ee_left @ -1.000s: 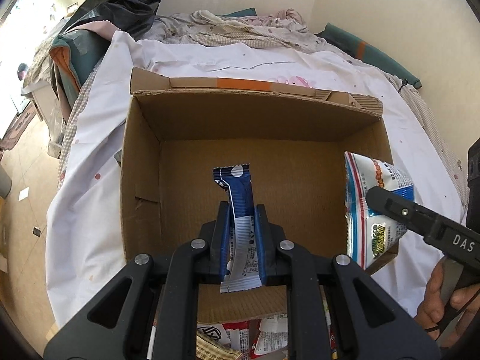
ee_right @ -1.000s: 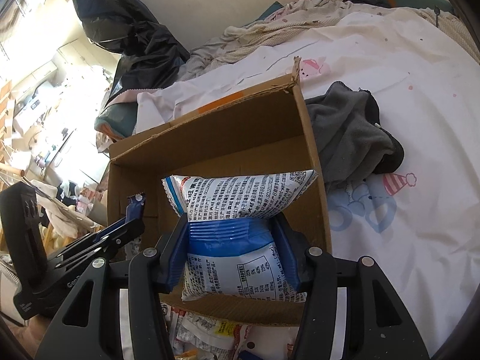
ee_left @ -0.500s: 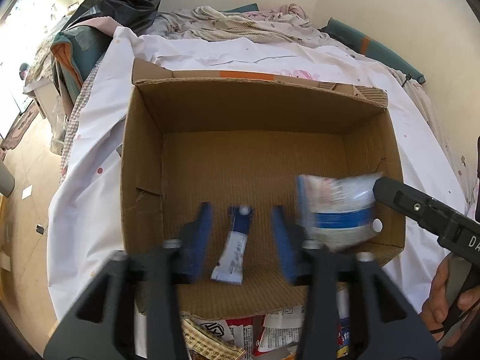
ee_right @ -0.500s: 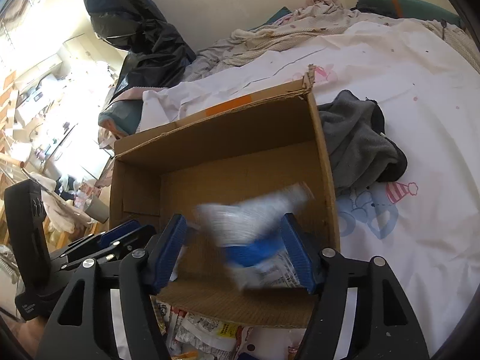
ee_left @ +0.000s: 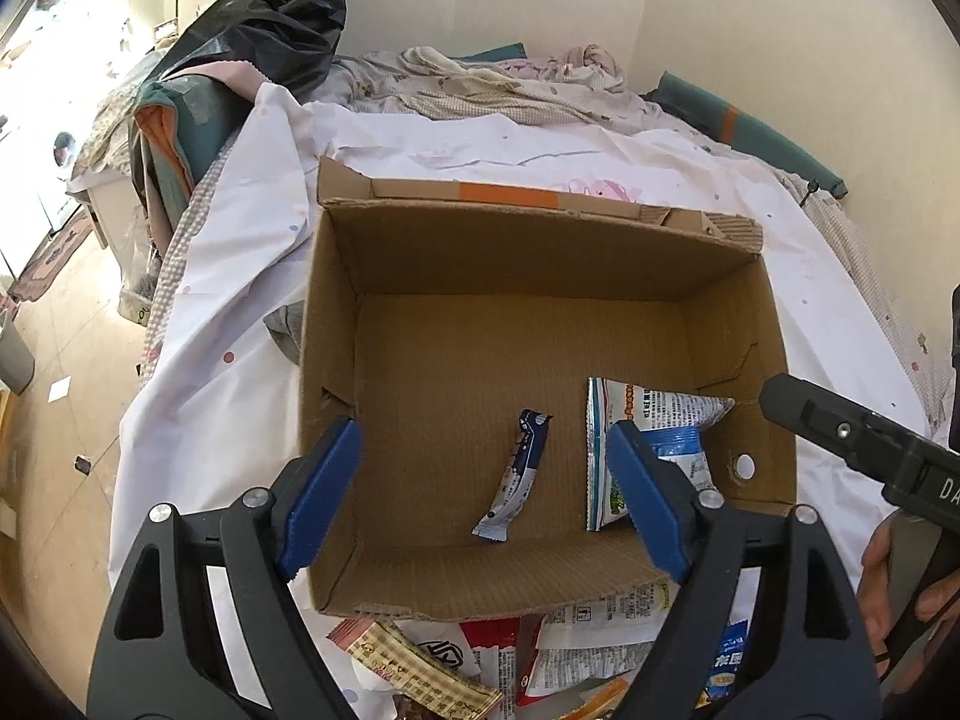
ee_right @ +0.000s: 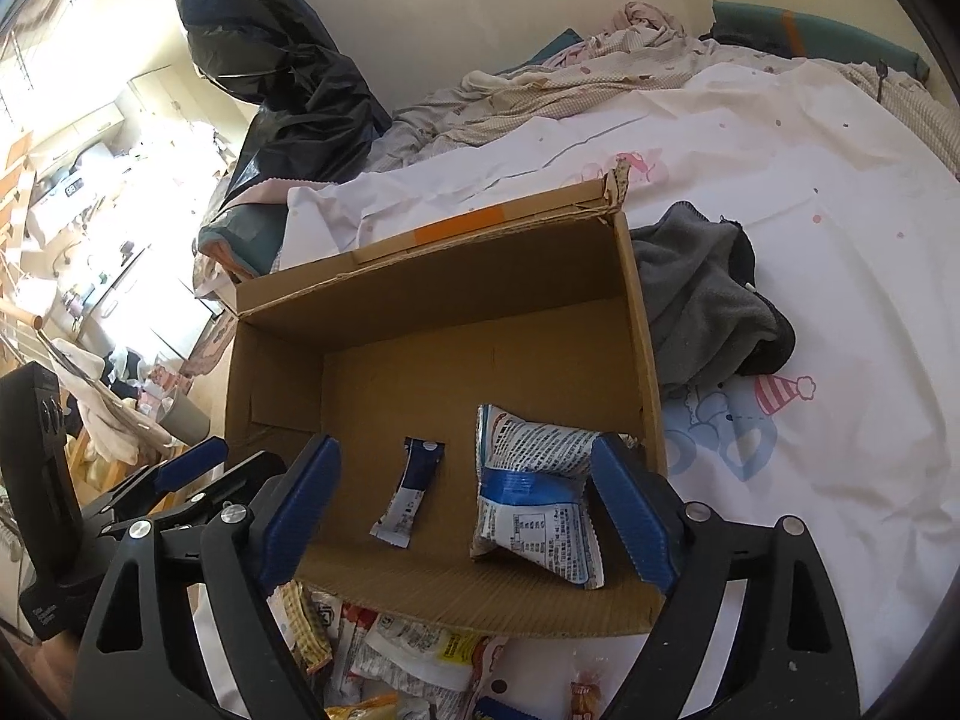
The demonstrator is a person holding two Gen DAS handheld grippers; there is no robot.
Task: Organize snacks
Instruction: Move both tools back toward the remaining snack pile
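An open cardboard box [ee_left: 336,360] [ee_right: 636,324] stands on the white bed sheet. On its floor lie a slim blue and white snack bar [ee_left: 515,474] [ee_right: 413,486] and a puffed blue and white snack bag [ee_left: 648,420] [ee_right: 534,492], the bag by the right wall. My left gripper [ee_left: 486,498] is open and empty above the box's near edge. My right gripper [ee_right: 468,510] is open and empty above the same edge, with the bag just beyond its right finger. It also shows in the left wrist view [ee_left: 864,444].
A pile of loose snack packets [ee_left: 540,654] [ee_right: 384,648] lies on the sheet in front of the box. A grey garment [ee_right: 708,306] lies right of the box. Crumpled bedding [ee_left: 480,90] and a black plastic bag [ee_right: 282,78] are behind it. The floor [ee_left: 60,360] drops off at left.
Both grippers opened. The snack bar dropped from the left gripper and the snack bag from the right gripper; both now lie still on the box floor.
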